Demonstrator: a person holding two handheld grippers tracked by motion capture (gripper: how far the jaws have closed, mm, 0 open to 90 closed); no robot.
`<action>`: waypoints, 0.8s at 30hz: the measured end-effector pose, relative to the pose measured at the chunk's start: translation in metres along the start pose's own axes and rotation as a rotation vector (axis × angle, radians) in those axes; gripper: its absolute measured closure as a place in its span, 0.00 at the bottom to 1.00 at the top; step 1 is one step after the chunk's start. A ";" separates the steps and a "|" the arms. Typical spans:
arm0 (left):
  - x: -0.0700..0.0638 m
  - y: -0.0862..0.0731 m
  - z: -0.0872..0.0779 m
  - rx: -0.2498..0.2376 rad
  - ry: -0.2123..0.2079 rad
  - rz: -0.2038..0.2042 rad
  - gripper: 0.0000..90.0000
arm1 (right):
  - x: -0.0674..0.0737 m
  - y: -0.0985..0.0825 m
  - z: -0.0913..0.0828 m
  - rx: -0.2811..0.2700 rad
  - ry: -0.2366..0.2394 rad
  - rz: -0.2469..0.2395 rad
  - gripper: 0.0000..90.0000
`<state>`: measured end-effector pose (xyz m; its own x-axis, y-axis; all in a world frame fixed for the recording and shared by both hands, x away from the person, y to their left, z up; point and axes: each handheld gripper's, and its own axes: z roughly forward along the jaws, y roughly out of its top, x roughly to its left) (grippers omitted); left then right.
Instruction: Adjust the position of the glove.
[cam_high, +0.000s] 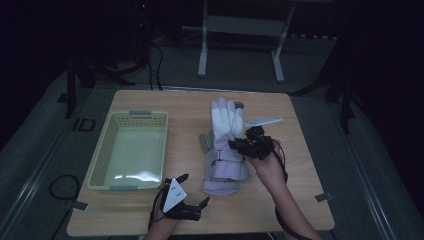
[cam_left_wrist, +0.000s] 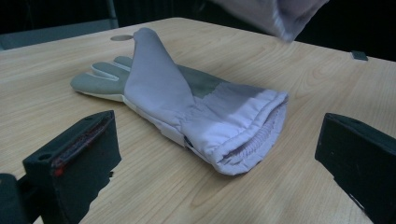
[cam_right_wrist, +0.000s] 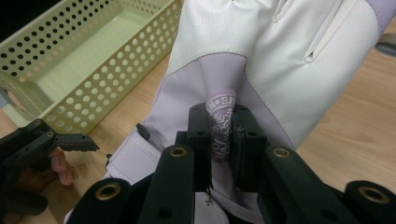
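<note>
Two gloves (cam_high: 226, 150) (one lifted, one flat) lie right of the one green basket (cam_high: 131, 149); two hand-held grippers; one bench (cam_high: 295, 200).

Dim overhead view, dark bkgd

Right claw (cam_right_wrist: 223, 135) clamped shut — left claw (cam_left_wrist: 219, 154) gaping.

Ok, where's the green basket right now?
In the high view the green basket sits on the left half of the table, left of the gloves and just beyond the left gripper.
</note>
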<state>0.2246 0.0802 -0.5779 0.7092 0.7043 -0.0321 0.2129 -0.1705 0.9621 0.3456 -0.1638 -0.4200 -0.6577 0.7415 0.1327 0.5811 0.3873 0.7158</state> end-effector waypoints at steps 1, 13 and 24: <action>0.000 0.000 0.000 0.000 0.001 -0.003 0.00 | 0.006 -0.002 0.009 0.018 -0.005 -0.003 0.89; -0.001 0.000 0.000 -0.002 0.001 0.004 0.00 | 0.011 -0.023 0.050 0.113 -0.045 0.029 0.89; 0.001 0.000 0.000 0.002 -0.001 -0.008 0.00 | 0.001 -0.042 0.083 0.160 -0.068 0.064 0.87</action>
<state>0.2251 0.0805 -0.5779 0.7079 0.7052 -0.0397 0.2195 -0.1663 0.9613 0.3609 -0.1338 -0.5070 -0.5860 0.8008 0.1236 0.6930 0.4163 0.5886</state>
